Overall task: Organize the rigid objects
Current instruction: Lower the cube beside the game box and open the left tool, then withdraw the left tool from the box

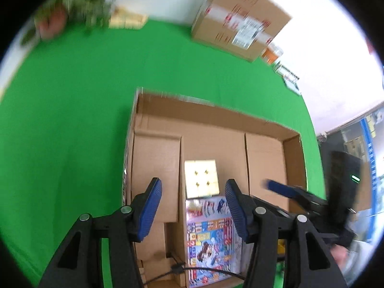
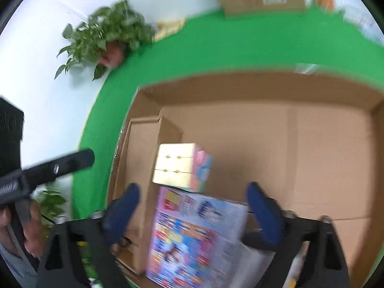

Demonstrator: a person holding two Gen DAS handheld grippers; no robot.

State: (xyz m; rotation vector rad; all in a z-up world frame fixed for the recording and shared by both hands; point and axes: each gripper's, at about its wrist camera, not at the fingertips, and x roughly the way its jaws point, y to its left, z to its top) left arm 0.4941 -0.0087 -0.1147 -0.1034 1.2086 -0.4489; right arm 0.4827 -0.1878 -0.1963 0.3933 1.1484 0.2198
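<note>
Grippers you hold hover empty over the open cardboard box [image 2: 264, 91]: left gripper [image 1: 193, 206] half spread, right gripper [image 2: 192, 206] wide, above the colourful printed box [image 2: 192, 240] touching the yellow-faced puzzle cube [image 2: 177, 165] inside.

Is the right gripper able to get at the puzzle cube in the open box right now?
Probably yes: the right gripper is open and empty, the puzzle cube lies uncovered ahead, past the colourful box.

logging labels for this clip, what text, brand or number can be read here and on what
None can be read.
Colourful printed rectangular box: print too blurred.
White shipping label and red marks on closed brown cardboard carton: too blurred.
Pale yellow puzzle cube: no text.
</note>
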